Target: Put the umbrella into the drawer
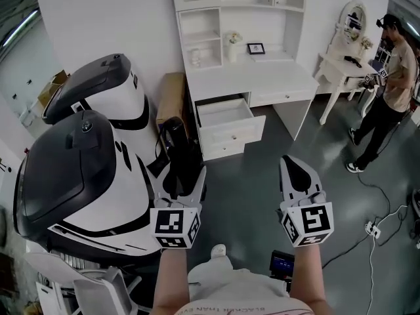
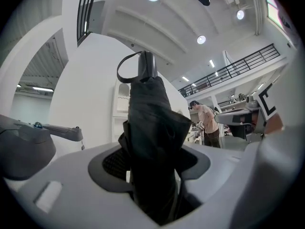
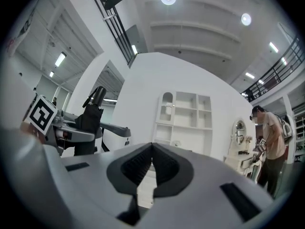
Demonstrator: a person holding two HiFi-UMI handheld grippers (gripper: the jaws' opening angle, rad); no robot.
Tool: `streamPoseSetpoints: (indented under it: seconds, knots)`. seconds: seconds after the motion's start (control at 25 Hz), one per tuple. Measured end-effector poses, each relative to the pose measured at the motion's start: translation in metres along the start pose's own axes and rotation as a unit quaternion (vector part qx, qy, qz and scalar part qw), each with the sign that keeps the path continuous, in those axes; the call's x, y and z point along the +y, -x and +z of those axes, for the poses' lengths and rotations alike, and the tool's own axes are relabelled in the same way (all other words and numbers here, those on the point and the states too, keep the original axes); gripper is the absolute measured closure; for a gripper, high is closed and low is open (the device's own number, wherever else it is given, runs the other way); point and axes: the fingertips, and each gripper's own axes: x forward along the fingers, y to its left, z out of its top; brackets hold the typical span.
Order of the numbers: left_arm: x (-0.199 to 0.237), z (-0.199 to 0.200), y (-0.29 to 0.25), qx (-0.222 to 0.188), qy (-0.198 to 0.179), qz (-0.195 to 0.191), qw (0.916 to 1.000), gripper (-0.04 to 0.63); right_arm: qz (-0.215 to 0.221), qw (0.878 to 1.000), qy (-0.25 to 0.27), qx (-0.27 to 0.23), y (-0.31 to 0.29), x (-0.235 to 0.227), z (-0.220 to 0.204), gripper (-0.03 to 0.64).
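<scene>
A black folded umbrella (image 1: pixel 174 144) stands upright between the jaws of my left gripper (image 1: pixel 184 177), which is shut on its cloth body. In the left gripper view the umbrella (image 2: pixel 150 128) fills the middle, with its handle and strap loop at the top. My right gripper (image 1: pixel 293 170) is level beside it, shut and with nothing in it; its pads (image 3: pixel 143 163) meet at the tip. Ahead, the white desk's drawer (image 1: pixel 233 136) is pulled open, and nothing shows inside it. Both grippers are well short of the drawer.
The white desk (image 1: pixel 262 77) with a shelf unit stands against the wall. Two large white-and-black machines (image 1: pixel 98 169) crowd the left side. A person (image 1: pixel 390 77) stands at a white dressing table (image 1: pixel 341 67) at the far right. Cables (image 1: pixel 377 225) lie on the grey floor.
</scene>
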Motion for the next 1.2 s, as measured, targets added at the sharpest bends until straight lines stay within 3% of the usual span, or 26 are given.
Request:
streamPoseSetpoints:
  seconds: [0.28, 0.56, 1.2]
  knots:
    - [0.053, -0.009, -0.064, -0.001, 0.006, -0.018, 0.9998, 0.337, -0.012, 1.000, 0.018, 0.014, -0.078, 0.005, -0.008, 0.609]
    - [0.093, -0.016, -0.093, 0.001, 0.007, -0.020, 0.9998, 0.337, -0.017, 1.000, 0.012, 0.022, -0.127, 0.013, -0.018, 0.609]
    - [0.121, -0.022, -0.148, -0.009, 0.022, -0.024, 0.9994, 0.337, -0.022, 0.999, 0.021, 0.031, -0.183, -0.009, -0.029, 0.609]
